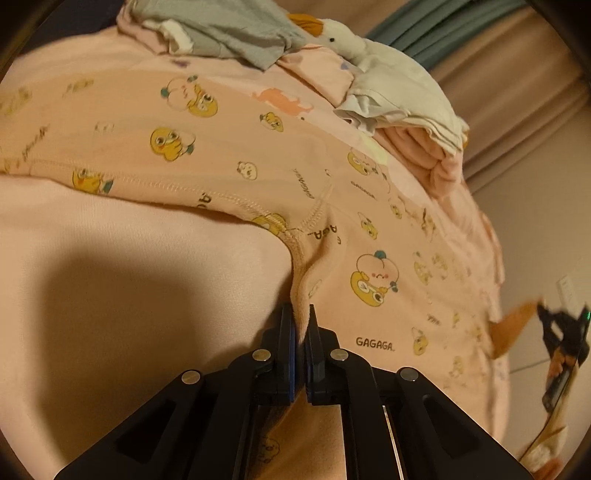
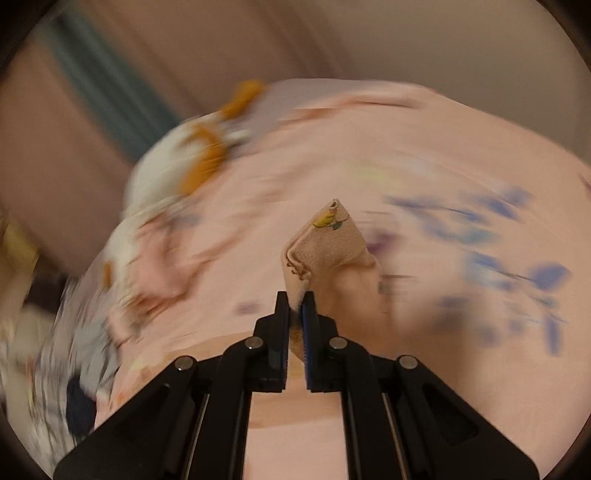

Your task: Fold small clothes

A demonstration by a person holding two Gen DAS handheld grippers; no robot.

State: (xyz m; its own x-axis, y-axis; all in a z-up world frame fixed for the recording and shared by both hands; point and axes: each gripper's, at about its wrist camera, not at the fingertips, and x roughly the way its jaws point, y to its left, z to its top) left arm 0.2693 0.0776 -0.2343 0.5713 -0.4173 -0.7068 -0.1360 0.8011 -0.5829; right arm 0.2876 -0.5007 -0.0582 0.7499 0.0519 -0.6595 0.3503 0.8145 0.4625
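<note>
A small pink garment (image 1: pixel 229 155) printed with yellow ducks and "GAGAGA" lies spread on a pink bed sheet (image 1: pixel 129 266). My left gripper (image 1: pixel 301 314) is shut on its stitched edge near the seam junction. My right gripper (image 2: pixel 295 302) is shut on another pink corner of the garment (image 2: pixel 328 240), which stands up folded above the fingers. The right wrist view is motion-blurred. The right gripper also shows at the far right of the left wrist view (image 1: pixel 565 332), blurred.
A heap of grey and white clothes (image 1: pixel 221 33) lies at the back of the bed. A white plush goose (image 1: pixel 354 40) rests on folded white and pink clothes (image 1: pixel 417 122). Curtains (image 1: pixel 517 85) hang behind. More clothes lie at the left of the right wrist view (image 2: pixel 85 332).
</note>
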